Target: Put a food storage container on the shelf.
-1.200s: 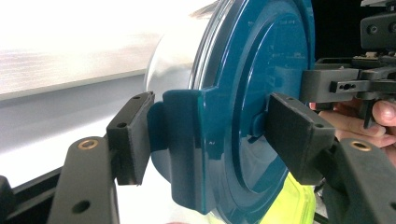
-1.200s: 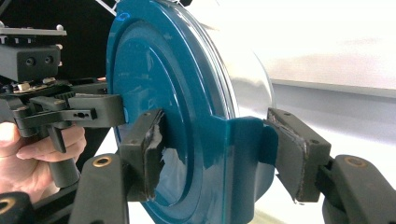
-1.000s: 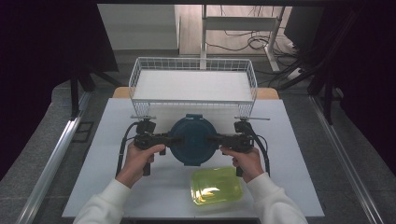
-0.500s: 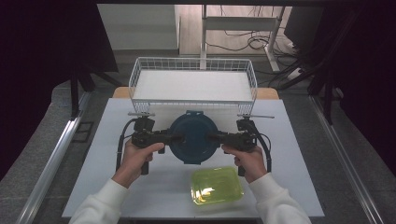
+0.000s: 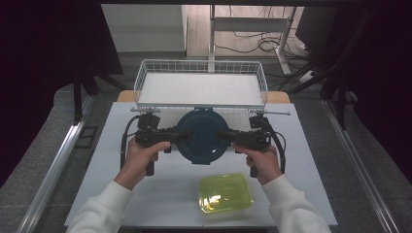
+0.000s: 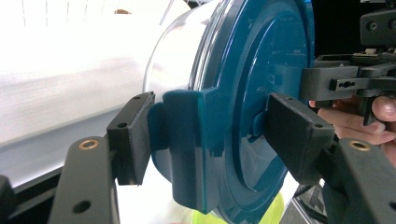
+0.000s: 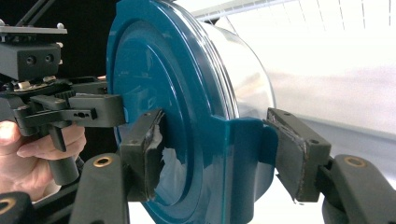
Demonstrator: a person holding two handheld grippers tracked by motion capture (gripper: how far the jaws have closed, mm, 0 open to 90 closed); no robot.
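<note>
Nothing to read here; no lettering, label, brand, number or sign can be made out on anything in the high view or in either gripper view.

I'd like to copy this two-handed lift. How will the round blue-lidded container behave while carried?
The blue-lidded container looks rigid: its latch tabs keep shape under the left gripper and right gripper. Its glossy lid may slip. The clear bowl seems empty, so probably light.
</note>
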